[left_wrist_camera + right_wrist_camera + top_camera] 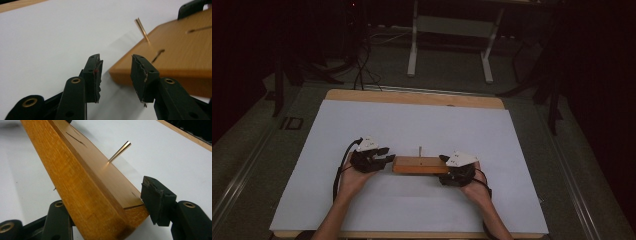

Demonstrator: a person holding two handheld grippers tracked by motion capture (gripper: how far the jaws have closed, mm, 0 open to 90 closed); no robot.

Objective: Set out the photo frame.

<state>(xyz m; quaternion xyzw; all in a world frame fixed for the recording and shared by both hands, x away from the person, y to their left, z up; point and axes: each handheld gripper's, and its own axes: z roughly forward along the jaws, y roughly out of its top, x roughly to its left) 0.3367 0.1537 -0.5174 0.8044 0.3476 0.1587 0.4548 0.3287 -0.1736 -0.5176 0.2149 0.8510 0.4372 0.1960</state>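
While both hands are resting low on the white sheet (412, 125), the scene is reading as follows.

Wooden block (420, 165): lying flat near the middle of the sheet, long side running between the two grippers; narrow slots are showing in its top face in both gripper views.

Peg (420, 151): a thin, brass-coloured pin standing up from the block's top face, near its far edge.

Left gripper (384, 159): sitting just beside the block's left end; in the left gripper view (116, 75) its jaws are standing apart with nothing between them, the block's corner lying just beyond the tips, untouched.

Right gripper (447, 161): meeting the block's right end; in the right gripper view (110, 220) the block's end is sitting between the jaws, the right-hand pad up against its edge, the other jaw largely hidden behind the wood, so it is looking clamped on the block.

Table (412, 96): its wooden edge is peeking out beyond the sheet's far side.
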